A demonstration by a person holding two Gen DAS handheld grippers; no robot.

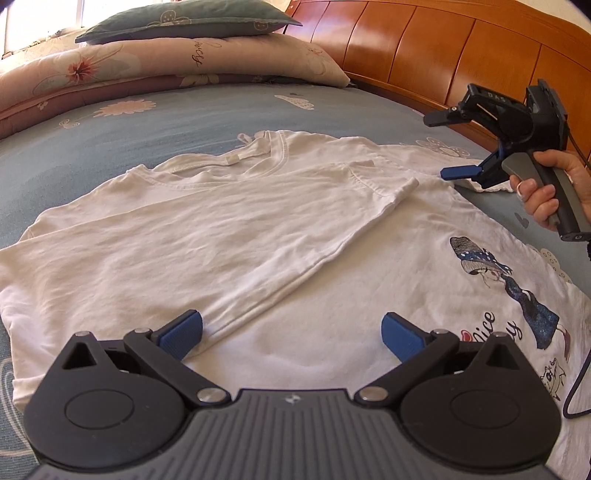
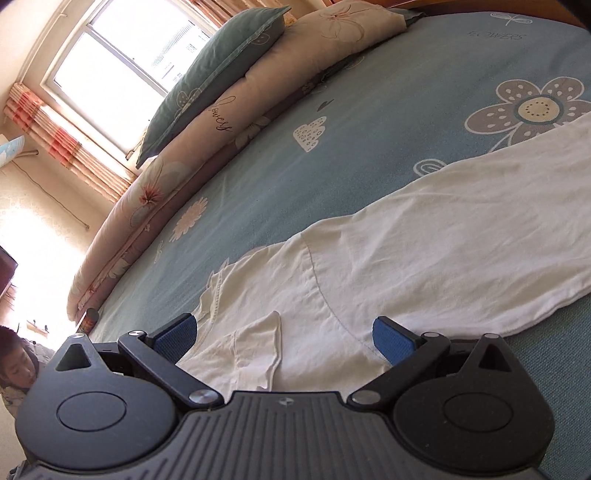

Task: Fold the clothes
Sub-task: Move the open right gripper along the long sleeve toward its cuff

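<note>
Nearest, left hand-held gripper (image 1: 291, 334), blue pads spread wide, nothing between them, hovering low over white T-shirt (image 1: 207, 236). T-shirt flat on blue flowered bed sheet (image 1: 177, 122), one side folded diagonally across the front, printed figure of a girl in a hat (image 1: 517, 291) showing on the uncovered part. Right hand-held gripper (image 2: 282, 336) likewise wide open, empty, poised above the shirt's sleeve and shoulder seam; from the left wrist view, held in a hand (image 1: 546, 188) at the shirt's far edge. Beyond the shirt, rolled floral quilt (image 1: 155, 70) with a green pillow (image 1: 184, 20) on top. Behind, wooden headboard (image 1: 424, 48). Farther off, bright window (image 2: 122, 62) and striped curtain (image 2: 66, 151). Low in the corner, possibly a person beside the bed, mostly hidden.
</note>
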